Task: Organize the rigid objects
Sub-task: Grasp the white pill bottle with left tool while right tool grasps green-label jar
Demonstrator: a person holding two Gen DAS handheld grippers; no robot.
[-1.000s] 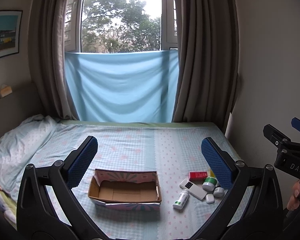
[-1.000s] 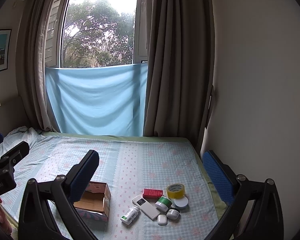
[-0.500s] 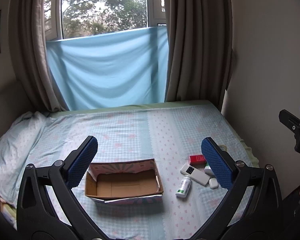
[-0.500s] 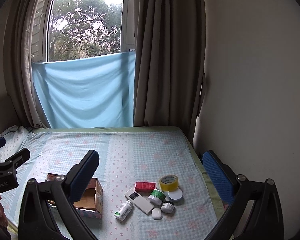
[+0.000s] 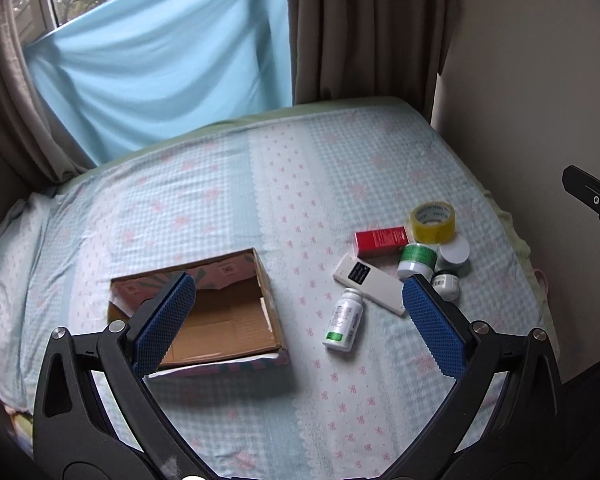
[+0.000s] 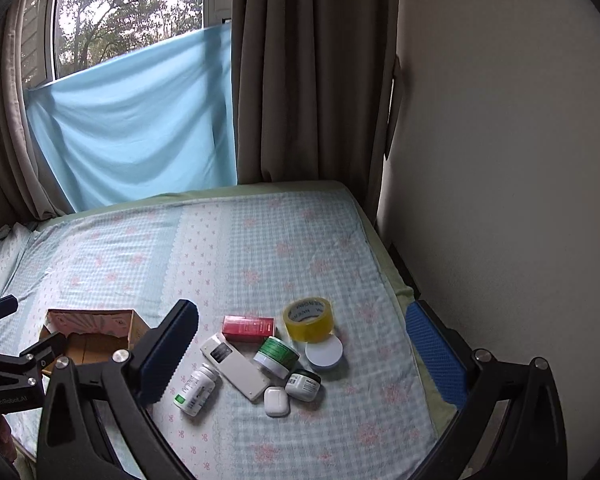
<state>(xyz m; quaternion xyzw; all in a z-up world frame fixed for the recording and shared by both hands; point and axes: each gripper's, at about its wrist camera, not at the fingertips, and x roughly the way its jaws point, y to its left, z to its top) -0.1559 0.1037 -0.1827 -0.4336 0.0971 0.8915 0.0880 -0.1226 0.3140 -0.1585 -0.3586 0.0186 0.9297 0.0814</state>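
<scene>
An open, empty cardboard box (image 5: 220, 320) lies on the bed, also in the right wrist view (image 6: 96, 336). To its right sits a cluster: white pill bottle (image 5: 343, 320) (image 6: 198, 389), white remote (image 5: 370, 286) (image 6: 234, 365), red box (image 5: 381, 240) (image 6: 248, 327), yellow tape roll (image 5: 433, 221) (image 6: 309, 318), green-lidded jar (image 5: 417, 260) (image 6: 277, 356), white round lid (image 6: 324, 354), small dark-lidded jar (image 6: 304, 384) and white earbud case (image 6: 276, 401). My left gripper (image 5: 296, 320) is open and empty above the box and bottle. My right gripper (image 6: 300, 354) is open and empty above the cluster.
The bed (image 5: 260, 184) has a checked sheet with pink flowers. A wall (image 6: 500, 200) runs along its right edge. Brown curtains (image 6: 312, 72) and a blue cloth (image 6: 132, 120) hang at the window behind. A pillow (image 5: 4, 264) lies at the far left.
Both grippers have tilted down and moved closer to the bed, so the box and the cluster look larger. Both stay open. Nothing on the bed has moved.
</scene>
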